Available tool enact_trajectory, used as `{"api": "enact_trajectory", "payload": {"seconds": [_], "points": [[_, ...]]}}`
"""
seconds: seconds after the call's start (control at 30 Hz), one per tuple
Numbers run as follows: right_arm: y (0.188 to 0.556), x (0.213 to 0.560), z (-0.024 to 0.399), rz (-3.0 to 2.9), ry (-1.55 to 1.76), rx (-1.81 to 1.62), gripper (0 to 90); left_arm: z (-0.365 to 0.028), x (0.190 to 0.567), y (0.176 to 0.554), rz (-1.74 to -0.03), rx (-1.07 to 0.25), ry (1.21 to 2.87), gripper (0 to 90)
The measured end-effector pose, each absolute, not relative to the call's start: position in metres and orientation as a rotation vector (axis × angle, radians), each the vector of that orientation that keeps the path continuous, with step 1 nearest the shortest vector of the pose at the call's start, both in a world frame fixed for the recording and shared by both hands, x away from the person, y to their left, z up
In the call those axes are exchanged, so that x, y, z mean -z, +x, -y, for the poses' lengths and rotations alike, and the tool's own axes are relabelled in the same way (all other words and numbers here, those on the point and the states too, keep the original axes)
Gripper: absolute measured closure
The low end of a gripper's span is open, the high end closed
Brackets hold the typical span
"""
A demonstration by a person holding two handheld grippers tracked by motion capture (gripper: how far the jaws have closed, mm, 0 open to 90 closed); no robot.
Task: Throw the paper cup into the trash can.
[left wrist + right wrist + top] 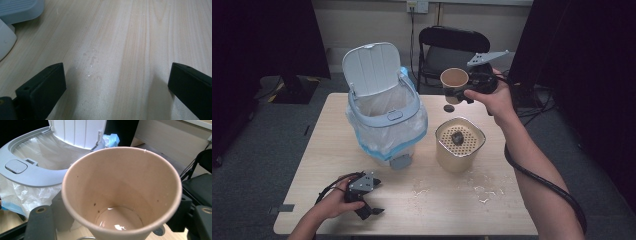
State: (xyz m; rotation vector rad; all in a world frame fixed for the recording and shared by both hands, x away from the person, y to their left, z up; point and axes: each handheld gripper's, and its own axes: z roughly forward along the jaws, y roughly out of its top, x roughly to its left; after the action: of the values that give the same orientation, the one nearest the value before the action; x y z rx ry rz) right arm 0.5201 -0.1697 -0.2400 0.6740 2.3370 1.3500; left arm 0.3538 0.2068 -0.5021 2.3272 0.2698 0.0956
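text: none legible | labels: none | brands: none | numbers: none | signs: none on any surface here

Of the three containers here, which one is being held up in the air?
The paper cup, gripped by the right gripper above the table. The beige strainer-topped container and the lidded bin both stand on it.

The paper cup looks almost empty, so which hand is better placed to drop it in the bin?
The right. The right gripper already holds the paper cup in the air, just beside the open bin. The left gripper rests open on the table, nearer the person, holding nothing.
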Motion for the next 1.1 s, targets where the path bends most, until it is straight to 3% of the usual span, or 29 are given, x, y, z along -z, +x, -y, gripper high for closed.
{"api": "enact_trajectory", "payload": {"seconds": [1.1], "points": [[0.531, 0.217, 0.119, -2.369, 0.587, -1.349, 25.9, -0.207, 0.502, 0.353, -0.274, -0.092, 2.329, 0.6]]}}
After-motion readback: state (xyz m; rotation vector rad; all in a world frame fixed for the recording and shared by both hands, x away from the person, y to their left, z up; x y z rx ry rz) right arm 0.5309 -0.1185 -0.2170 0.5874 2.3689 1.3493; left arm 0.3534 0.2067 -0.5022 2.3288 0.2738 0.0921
